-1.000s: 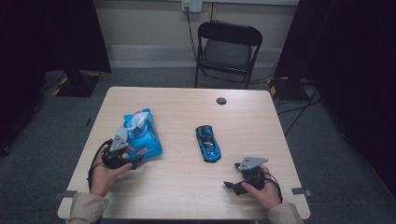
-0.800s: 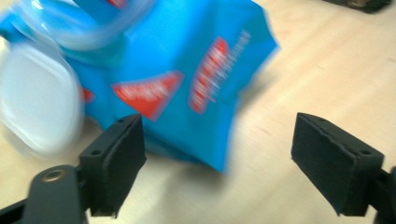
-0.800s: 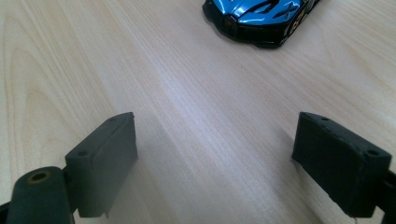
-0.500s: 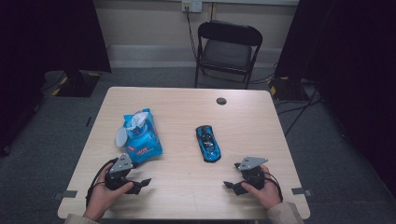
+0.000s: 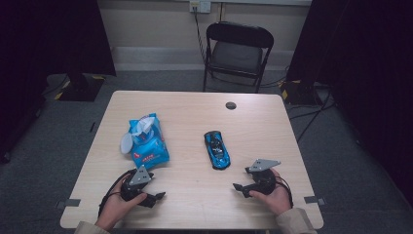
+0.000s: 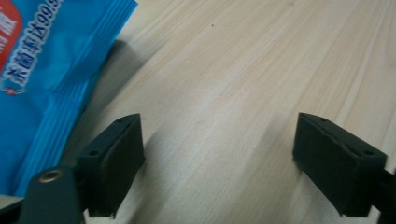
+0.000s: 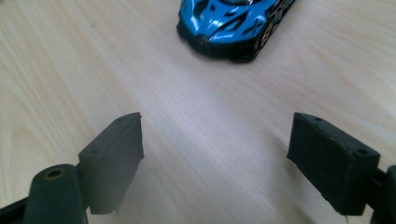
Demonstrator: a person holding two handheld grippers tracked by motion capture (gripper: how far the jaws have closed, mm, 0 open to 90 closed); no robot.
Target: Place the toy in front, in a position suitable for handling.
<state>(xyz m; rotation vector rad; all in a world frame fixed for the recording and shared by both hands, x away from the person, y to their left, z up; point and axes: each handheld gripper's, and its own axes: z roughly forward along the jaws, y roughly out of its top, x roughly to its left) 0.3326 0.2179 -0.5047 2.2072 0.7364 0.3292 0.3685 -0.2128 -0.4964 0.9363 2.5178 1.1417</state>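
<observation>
A blue wet-wipes pack [image 5: 146, 144] with its white flap lifted lies on the left half of the wooden table [image 5: 195, 117]. Its blue edge [image 6: 51, 84] shows left of my left gripper's jaws. My left gripper [image 5: 155, 198] [image 6: 217, 140] rests low near the front edge, just below the pack, open over bare wood. A blue toy car [image 5: 217, 149] [image 7: 233, 23] lies near the middle. My right gripper [image 5: 239, 188] [image 7: 215, 135] points at the car from a short way off. It is open, its jaws have just been closing slightly, and nothing is between them.
A black folding chair [image 5: 237, 48] stands behind the table. A small dark round disc [image 5: 231, 105] sits near the table's far edge. Cables trail from both grippers toward the front edge.
My left hand has drawn back from the wipes pack toward the front edge and slightly right; the pack stays put. The right hand has not moved.
</observation>
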